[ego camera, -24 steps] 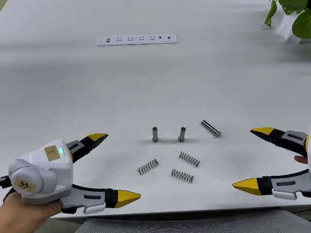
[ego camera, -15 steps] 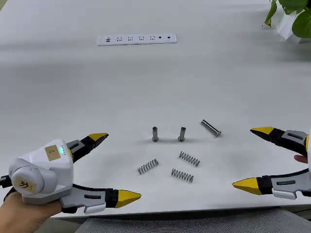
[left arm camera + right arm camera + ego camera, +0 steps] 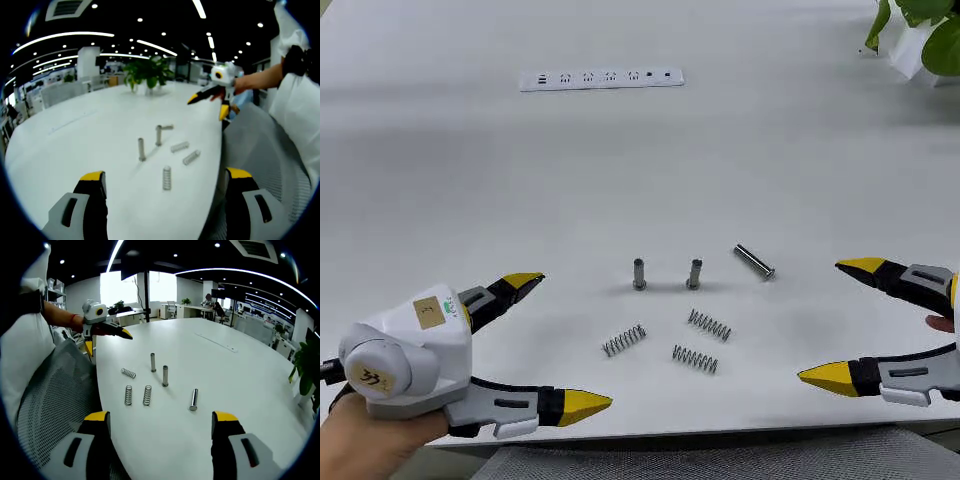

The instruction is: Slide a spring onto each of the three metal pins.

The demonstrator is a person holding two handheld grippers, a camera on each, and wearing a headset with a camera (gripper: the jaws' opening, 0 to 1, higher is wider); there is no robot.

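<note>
Jaws wide, nothing picked up: your left hand-held gripper hovers at the lower left of the head view and your right hand-held gripper at the lower right. Both are spread and empty, with the work between them. The left pin and middle pin stand upright at centre frame. The lying pin rests on its side just right of them. Below them lie the left spring, upper spring and lower spring, all loose, none threaded yet.

The likely trouble is a knock. The standing pins look easy to topple if a jaw tip or a spring end catches them off-axis, and the lying pin may roll when you nudge it. A hard pinch could flick a spring out of the jaws. The springs lie near the worktop's front edge at the bottom of the frame, so one that escapes may drop toward the chair.

Room is generous behind the pins. The surface is bare up to the power strip at upper centre, and the plant at upper right is well apart.
</note>
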